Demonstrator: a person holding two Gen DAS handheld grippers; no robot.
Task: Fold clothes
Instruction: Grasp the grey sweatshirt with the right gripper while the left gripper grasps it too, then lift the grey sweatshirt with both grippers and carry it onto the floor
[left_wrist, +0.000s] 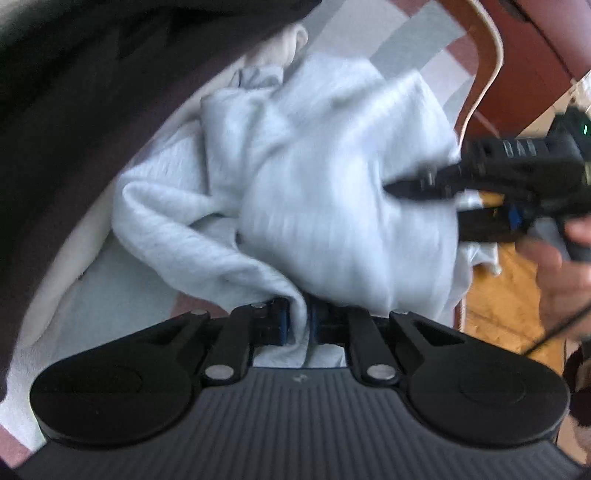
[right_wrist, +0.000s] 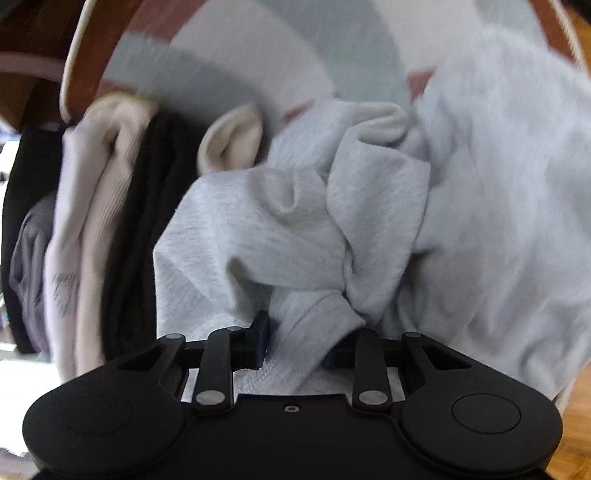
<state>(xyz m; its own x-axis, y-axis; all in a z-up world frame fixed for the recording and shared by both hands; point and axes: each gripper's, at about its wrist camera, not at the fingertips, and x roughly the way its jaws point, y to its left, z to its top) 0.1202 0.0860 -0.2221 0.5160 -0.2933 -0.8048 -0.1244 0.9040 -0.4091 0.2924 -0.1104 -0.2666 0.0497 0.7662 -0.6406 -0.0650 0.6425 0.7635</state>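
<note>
A light grey knit garment (left_wrist: 332, 192) hangs bunched between both grippers over a striped surface. My left gripper (left_wrist: 299, 325) is shut on a fold of its fabric. My right gripper (right_wrist: 295, 343) is shut on a hemmed edge of the same garment (right_wrist: 295, 229). In the left wrist view the right gripper (left_wrist: 424, 192) comes in from the right, its fingers against the cloth, with a hand behind it. The garment is crumpled and blurred by motion.
A cream garment (right_wrist: 96, 206), a dark garment (right_wrist: 147, 221) and other clothes lie piled at the left. The striped grey, white and maroon cover (right_wrist: 258, 48) has a brown piped edge (left_wrist: 491, 55). Wooden floor (left_wrist: 509, 295) shows at the right.
</note>
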